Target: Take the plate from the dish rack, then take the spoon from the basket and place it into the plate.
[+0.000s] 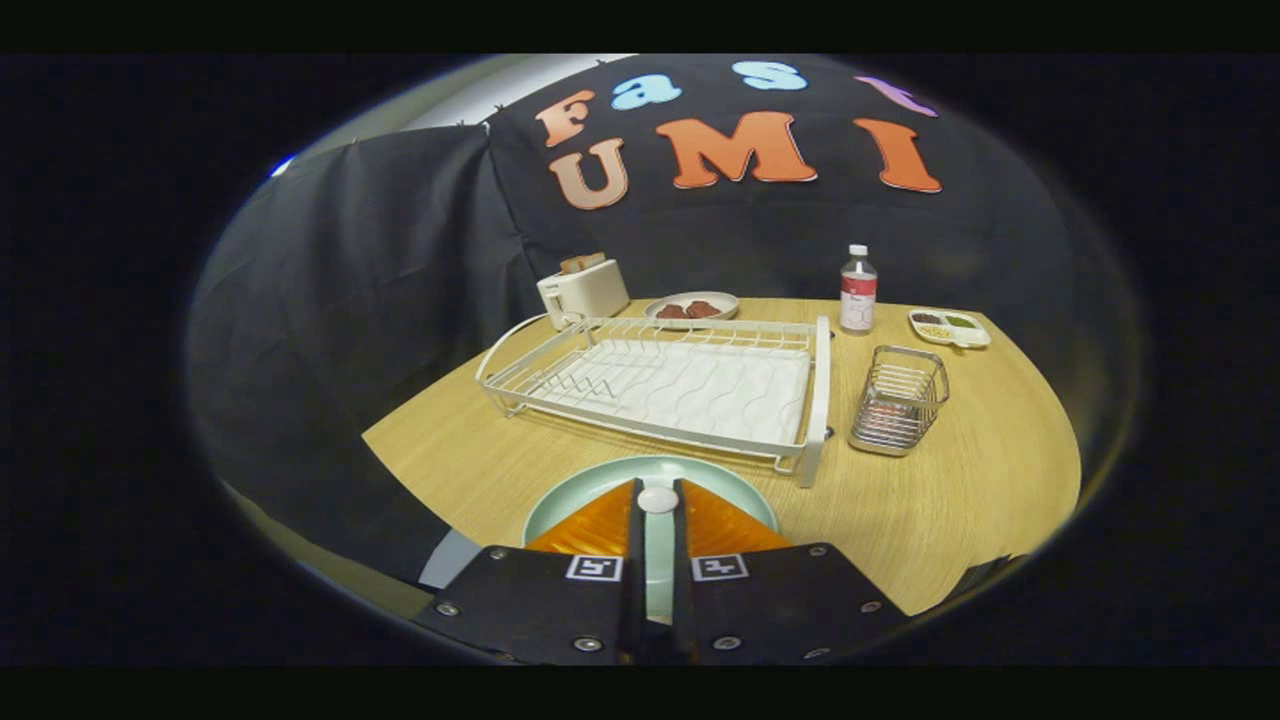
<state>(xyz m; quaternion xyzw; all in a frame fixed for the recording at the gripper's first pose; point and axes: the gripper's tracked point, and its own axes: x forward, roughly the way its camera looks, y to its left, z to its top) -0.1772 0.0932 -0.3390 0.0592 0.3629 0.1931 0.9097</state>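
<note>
A pale green plate (735,485) lies flat on the wooden table, directly under my fingers and just in front of the dish rack (815,400). My gripper (657,500) hovers over the plate's middle, shut on a white spoon (657,498). The spoon's rounded end pokes out between the fingertips and its shaft runs back through the narrow gap between them. The wire basket (898,400) stands to the right of the rack, beyond my fingers, with nothing sticking out of it. No dishes stand in the white rack.
Behind the rack sit a cream toaster (583,290) with bread in it and a shallow dish of brown food (692,307). A bottle with a red label (858,290) and a small divided tray (949,327) stand at the back right. The table's edge runs close on the left.
</note>
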